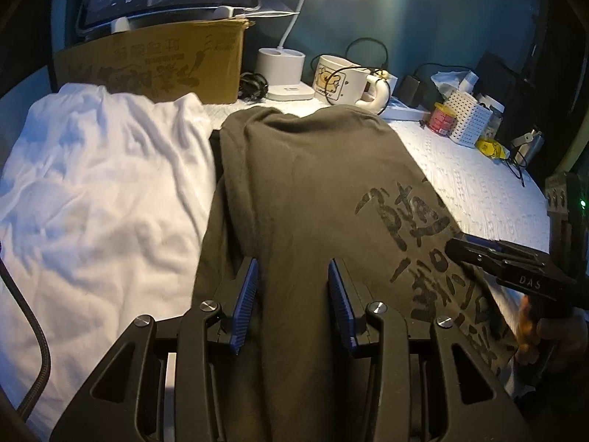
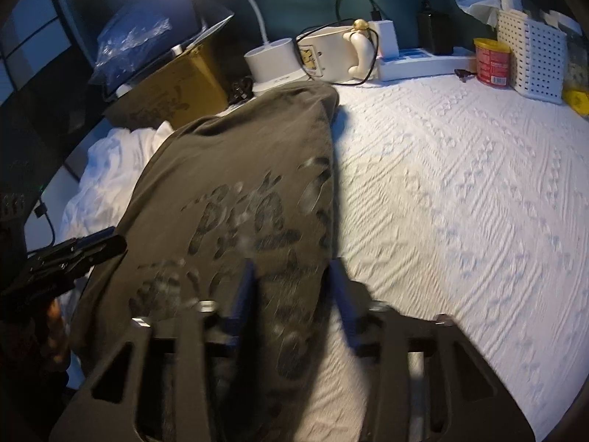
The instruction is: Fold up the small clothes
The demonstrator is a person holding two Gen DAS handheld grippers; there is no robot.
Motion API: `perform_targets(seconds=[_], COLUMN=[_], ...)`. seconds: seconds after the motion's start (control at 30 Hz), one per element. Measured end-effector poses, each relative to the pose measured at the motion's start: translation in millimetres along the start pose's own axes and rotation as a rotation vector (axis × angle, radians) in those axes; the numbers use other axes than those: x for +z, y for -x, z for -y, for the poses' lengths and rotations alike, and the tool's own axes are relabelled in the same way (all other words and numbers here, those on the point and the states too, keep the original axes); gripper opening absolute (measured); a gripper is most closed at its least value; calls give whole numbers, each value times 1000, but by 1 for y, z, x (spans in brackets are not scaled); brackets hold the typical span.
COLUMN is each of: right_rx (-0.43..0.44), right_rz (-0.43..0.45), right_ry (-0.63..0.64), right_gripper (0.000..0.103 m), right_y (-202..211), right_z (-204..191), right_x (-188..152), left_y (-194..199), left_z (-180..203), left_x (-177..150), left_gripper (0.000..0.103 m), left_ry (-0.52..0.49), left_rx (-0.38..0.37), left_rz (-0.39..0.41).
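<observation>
A dark olive t-shirt (image 1: 313, 191) with black printed characters lies lengthwise on the white textured tablecloth (image 1: 489, 191); it also shows in the right wrist view (image 2: 235, 169). My left gripper (image 1: 292, 291) is open, its blue-padded fingers (image 1: 246, 294) standing over the shirt's near part. My right gripper (image 2: 292, 294) is open over the shirt's right edge, with cloth between the fingers; it shows from the side in the left wrist view (image 1: 456, 246). A crumpled white garment (image 1: 95, 191) lies left of the shirt.
A cardboard box (image 1: 158, 62) stands at the back left with a tablet on it. A white lamp base (image 1: 281, 64), a mug (image 1: 340, 79), a power strip (image 2: 419, 60), a red can (image 2: 491, 59) and a white perforated basket (image 2: 533, 60) line the back edge.
</observation>
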State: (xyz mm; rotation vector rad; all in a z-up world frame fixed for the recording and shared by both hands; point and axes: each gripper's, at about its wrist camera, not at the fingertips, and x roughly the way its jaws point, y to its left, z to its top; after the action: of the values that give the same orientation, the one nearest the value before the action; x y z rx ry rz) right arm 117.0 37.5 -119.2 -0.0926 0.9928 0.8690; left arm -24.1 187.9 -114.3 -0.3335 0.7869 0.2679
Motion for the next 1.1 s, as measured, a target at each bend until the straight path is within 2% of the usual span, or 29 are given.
perform_targets(seconds=[0.13,0.47,0.57,0.63,1.1], right_rx=[3,29,34,35,2], right_rz=[-7,-5,-2,7,107], right_ry=[-2,-4,-5,-7,-31], right_gripper=[37,37,37,37,37], right_y=[7,30,40,48,115], right_z=[-5,-10,-8,-6,19], right_x=[-9,-39,-48,-53,-78], left_y=[7,26,30,31,51], left_z=[-1,22,31,36,97], left_x=[-10,-23,-26,-27,-33], left_gripper=[40,40,40,40,40], left_ry=[20,-4,-16,-22,-84], left_rx=[-6,-9,10,21,-25], left_rz=[9,48,50,44,64])
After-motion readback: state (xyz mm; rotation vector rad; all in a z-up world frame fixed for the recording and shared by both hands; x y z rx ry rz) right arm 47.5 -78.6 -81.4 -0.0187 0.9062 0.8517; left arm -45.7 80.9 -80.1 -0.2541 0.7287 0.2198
